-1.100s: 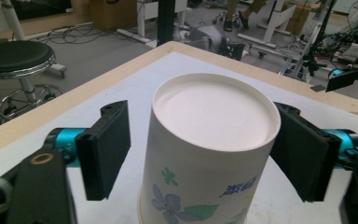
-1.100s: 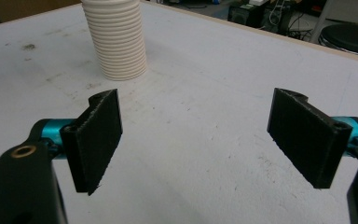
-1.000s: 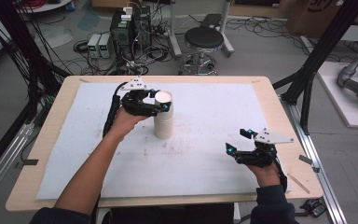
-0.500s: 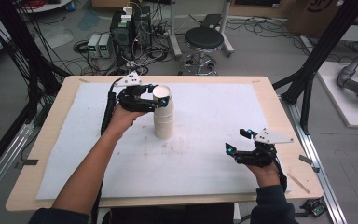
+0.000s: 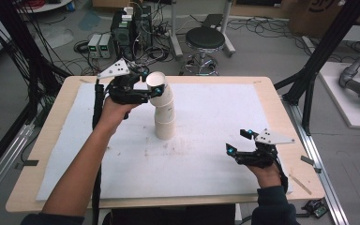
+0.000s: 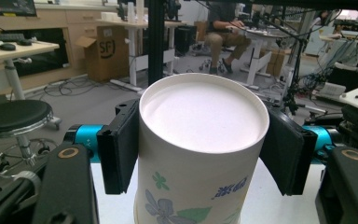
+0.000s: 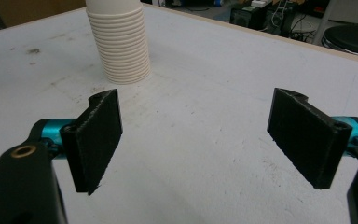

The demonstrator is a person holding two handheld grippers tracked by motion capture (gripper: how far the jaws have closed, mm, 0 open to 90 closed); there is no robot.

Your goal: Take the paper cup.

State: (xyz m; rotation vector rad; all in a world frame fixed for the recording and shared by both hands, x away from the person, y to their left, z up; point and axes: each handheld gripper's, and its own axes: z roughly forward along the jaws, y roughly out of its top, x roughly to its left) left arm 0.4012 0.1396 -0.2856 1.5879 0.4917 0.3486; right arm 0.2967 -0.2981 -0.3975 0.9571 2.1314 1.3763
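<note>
White table (image 5: 225,122) | left gripper (image 6: 200,149) clamps flower-printed top cup (image 6: 200,140) | right gripper (image 7: 196,140) wide open, empty

Overhead view; two close tool-mounted views

A lab – black frame posts (image 5: 330,47) flank the table (image 5: 281,108). Power boxes (image 5: 132,23), tangled cables (image 5: 33,61), desks (image 6: 18,49) and a stool (image 5: 206,40) beyond.

Left tongs (image 5: 146,89) raised, jaws pinched shut; right tongs (image 5: 236,142) low, jaws wide apart.
</note>
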